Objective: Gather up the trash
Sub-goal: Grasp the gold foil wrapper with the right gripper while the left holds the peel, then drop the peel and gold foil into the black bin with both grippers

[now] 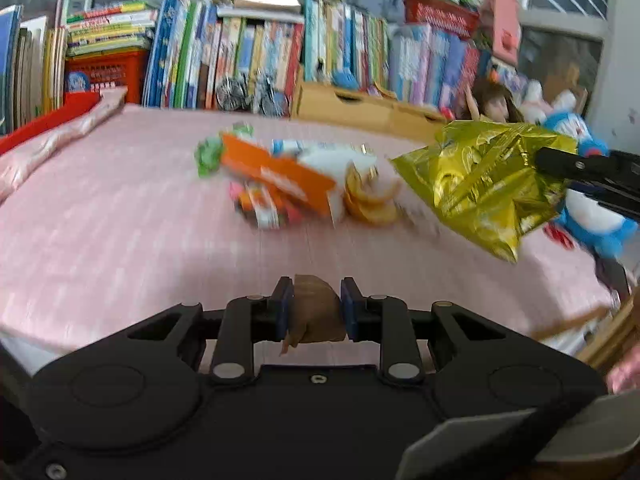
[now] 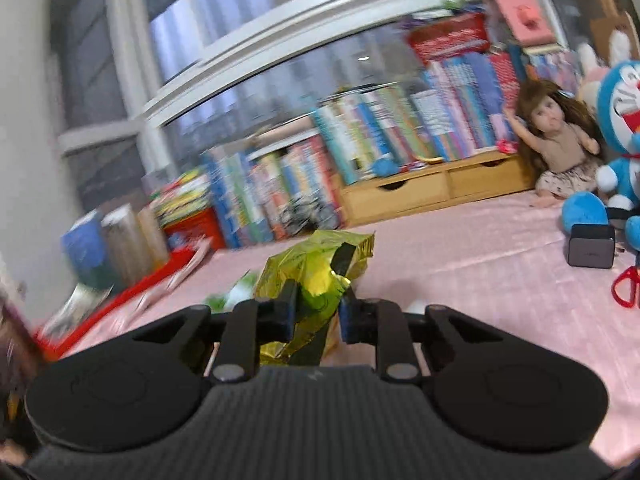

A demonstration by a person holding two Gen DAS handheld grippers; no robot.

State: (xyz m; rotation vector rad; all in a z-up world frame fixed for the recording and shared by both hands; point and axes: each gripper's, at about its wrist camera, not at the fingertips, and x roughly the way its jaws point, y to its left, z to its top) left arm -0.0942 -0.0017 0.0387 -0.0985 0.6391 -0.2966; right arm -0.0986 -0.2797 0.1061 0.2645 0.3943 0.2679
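My left gripper [image 1: 314,306] is shut on a brown scrap, like a peel or crumpled paper [image 1: 316,312], just above the pink tablecloth [image 1: 120,220]. My right gripper [image 2: 318,306] is shut on a crumpled gold foil bag [image 2: 320,276]. In the left wrist view that gold bag [image 1: 480,176] hangs at the right, pinched by the right gripper [image 1: 560,170]. A blurred pile of trash [image 1: 288,184] lies mid-table: an orange carton, a white and blue pack, green wrapper, orange peel pieces.
Rows of books [image 1: 256,52] and a wooden drawer box [image 1: 360,104] line the far edge. A doll [image 2: 560,148], a blue plush toy [image 2: 624,128], a small black box [image 2: 591,246] and red scissors [image 2: 626,286] sit at the right. A red tray [image 1: 44,124] lies left.
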